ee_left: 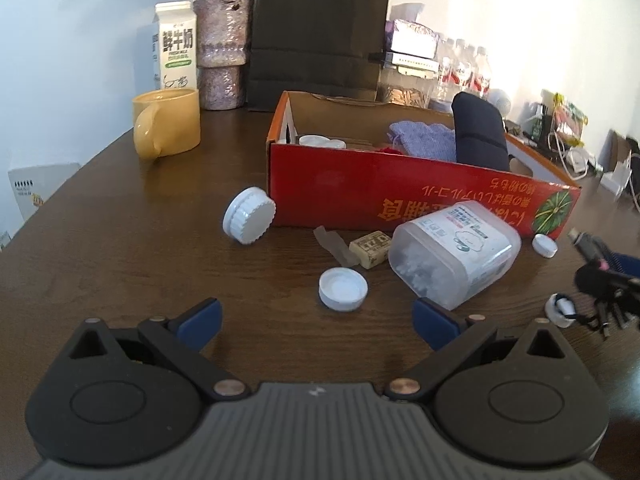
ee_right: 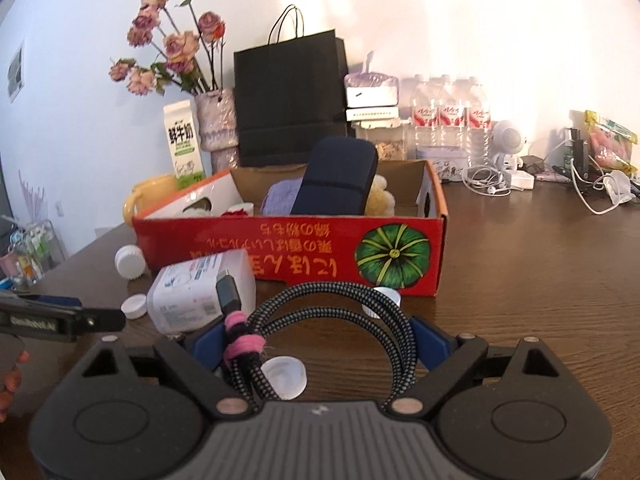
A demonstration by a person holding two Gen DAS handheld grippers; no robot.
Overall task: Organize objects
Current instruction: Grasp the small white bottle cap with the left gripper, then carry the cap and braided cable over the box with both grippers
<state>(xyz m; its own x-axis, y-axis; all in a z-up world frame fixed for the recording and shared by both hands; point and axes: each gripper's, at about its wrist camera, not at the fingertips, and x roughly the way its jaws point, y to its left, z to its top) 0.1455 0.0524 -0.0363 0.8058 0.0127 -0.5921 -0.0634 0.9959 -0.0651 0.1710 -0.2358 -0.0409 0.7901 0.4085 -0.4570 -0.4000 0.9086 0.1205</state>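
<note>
My right gripper (ee_right: 318, 336) is shut on a coiled black braided cable (ee_right: 332, 300) tied with a pink band, held above the table in front of the red cardboard box (ee_right: 280, 256). In the left wrist view the cable (ee_left: 600, 280) hangs at the far right. A small white cap (ee_right: 285, 376) lies on the table under the coil. My left gripper (ee_left: 318, 318) stands open and empty over the table. Just ahead of it lies a white cap (ee_left: 343, 290), with a clear plastic container (ee_left: 456, 252) on its side to the right. A ribbed white lid (ee_left: 249, 221) leans at the box's (ee_left: 400, 192) left corner.
The box holds a dark blue case (ee_left: 480, 132), a lilac cloth (ee_left: 424, 140) and white lids. A small yellowish block (ee_left: 370, 249) and another cap (ee_left: 545, 245) lie before it. A yellow mug (ee_left: 168, 124), milk carton (ee_left: 176, 46), vase and black bag (ee_left: 320, 32) stand behind.
</note>
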